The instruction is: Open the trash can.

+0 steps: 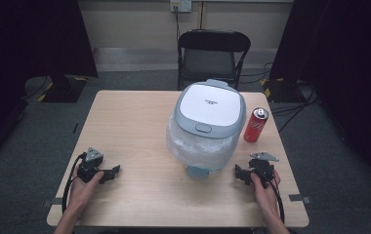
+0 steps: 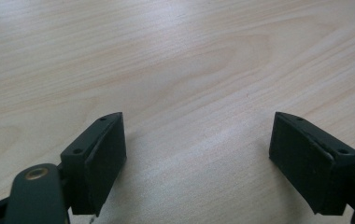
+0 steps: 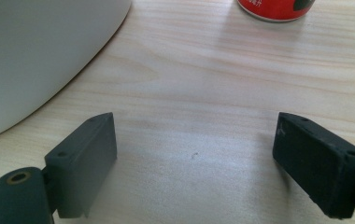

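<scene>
- The rice cooker [image 1: 208, 122] stands right of the middle of the wooden desk [image 1: 125, 126], with its grey-rimmed white lid closed and its body showing pale and glossy below the lid.
- A red drink can [image 1: 256, 125] stands upright just beside the cooker, on its right and slightly apart from it.
- The left gripper [image 1: 114, 172] rests on the desk near the front left corner, held in the person's left hand [image 1: 87, 181]; it points toward the middle of the desk and lies well apart from the cooker.
- In the left gripper view its jaws stand wide apart with bare desk between them — nothing held.
- The right gripper [image 1: 238, 174] rests near the front right, held in the person's right hand [image 1: 263, 184], and points left toward the base of the cooker, near it but not touching.
- In the right gripper view its jaws are likewise spread apart over bare wood — the cooker's white curved wall [image 3: 35, 51] rises at the upper left and the bottom of the can [image 3: 276, 8] sits at the top edge.
- A black folding chair [image 1: 212, 53] stands behind the far edge of the desk.
</scene>
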`<action>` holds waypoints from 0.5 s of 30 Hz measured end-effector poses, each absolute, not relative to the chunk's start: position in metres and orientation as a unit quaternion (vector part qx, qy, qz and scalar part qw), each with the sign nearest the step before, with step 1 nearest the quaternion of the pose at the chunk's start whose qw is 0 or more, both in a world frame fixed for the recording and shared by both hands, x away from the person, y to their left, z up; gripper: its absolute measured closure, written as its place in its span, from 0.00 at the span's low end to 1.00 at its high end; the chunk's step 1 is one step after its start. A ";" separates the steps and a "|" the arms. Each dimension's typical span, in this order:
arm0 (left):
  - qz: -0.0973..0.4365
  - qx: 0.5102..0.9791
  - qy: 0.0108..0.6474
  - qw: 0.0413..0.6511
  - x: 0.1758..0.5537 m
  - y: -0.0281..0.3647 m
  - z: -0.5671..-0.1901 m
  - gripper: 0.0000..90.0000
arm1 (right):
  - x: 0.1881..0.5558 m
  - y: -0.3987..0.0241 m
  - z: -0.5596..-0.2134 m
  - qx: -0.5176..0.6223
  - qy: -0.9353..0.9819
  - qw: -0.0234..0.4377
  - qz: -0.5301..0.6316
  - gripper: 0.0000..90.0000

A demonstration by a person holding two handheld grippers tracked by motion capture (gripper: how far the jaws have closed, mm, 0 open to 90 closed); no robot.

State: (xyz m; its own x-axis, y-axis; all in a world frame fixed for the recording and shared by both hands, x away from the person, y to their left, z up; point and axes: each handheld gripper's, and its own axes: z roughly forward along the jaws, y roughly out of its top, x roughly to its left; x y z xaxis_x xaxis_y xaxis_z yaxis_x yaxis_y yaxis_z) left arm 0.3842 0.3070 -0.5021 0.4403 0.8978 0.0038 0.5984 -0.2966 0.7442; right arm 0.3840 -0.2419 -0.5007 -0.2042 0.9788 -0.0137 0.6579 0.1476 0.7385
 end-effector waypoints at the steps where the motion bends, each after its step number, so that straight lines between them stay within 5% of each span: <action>1: 0.218 0.775 0.482 0.344 0.384 0.307 -0.502 0.21 | 0.384 -0.242 -0.501 0.576 0.711 0.259 0.310 0.14; 15: 0.205 0.789 0.472 0.337 0.384 0.295 -0.493 0.26 | 0.374 -0.239 -0.494 0.566 0.724 0.222 0.326 0.19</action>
